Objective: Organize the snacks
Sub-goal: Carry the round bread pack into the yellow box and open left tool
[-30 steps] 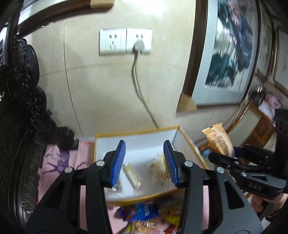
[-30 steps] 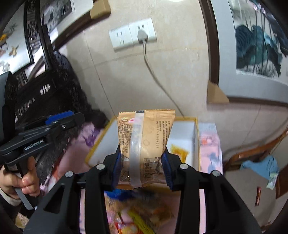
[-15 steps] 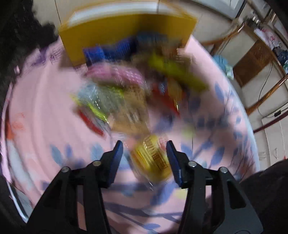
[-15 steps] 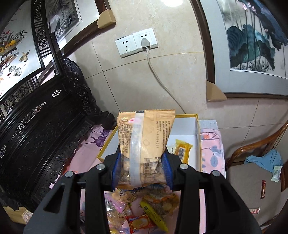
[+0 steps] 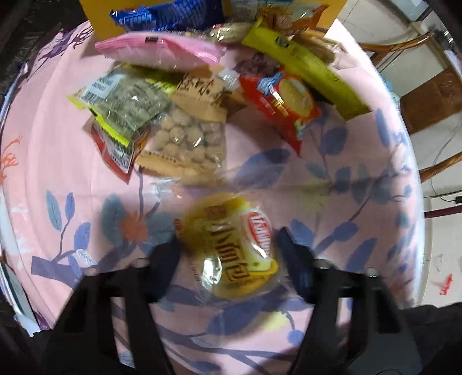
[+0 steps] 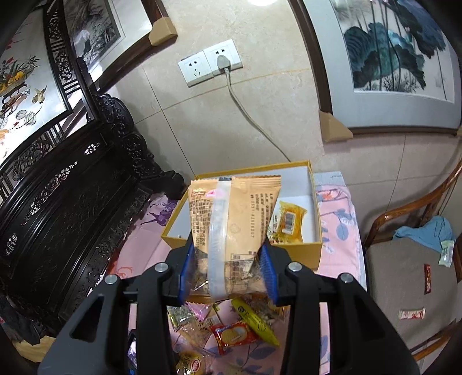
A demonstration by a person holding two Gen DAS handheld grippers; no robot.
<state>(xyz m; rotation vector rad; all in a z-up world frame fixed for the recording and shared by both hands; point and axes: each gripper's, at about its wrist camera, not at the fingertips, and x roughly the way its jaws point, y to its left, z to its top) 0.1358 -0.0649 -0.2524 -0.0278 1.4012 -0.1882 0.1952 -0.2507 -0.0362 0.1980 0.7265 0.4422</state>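
While the left gripper (image 5: 228, 251) points down at the pink floral tablecloth (image 5: 332, 202), a round yellow bread packet in clear wrap (image 5: 228, 245) lies flat on the cloth right between its two dark fingers. The jaws have just been opening and stand spread on either side of the packet; the view is blurry there, so I can't see the pads pressing on it.

The right gripper (image 6: 226, 271) is pinching a tan crinkle-edged snack bag with a clear strip down the middle (image 6: 234, 219), blue pads (image 6: 267, 272) squeezing its lower end so it stands upright. Beyond that bag sits the open yellow cardboard box with a white inside (image 6: 313, 248), with an amber-wrapped snack with a barcode label (image 6: 288, 222) lying in it near its right wall.

On the near side of the box, a loose heap of snacks sits on the cloth: a red biscuit packet (image 5: 283, 101), a long yellow bar wrapper (image 5: 306, 63), a clear bag of round nuts (image 5: 187, 138), a pink pouch (image 5: 161, 52) and a blue wrapper (image 5: 167, 14) right against the box.

Behind the box is a beige tiled wall with a white double socket (image 6: 209, 62), plug and cord in it. Left of the box is dark carved wooden furniture (image 6: 72, 196); right of it, a wooden chair with a grey seat (image 6: 404, 271).
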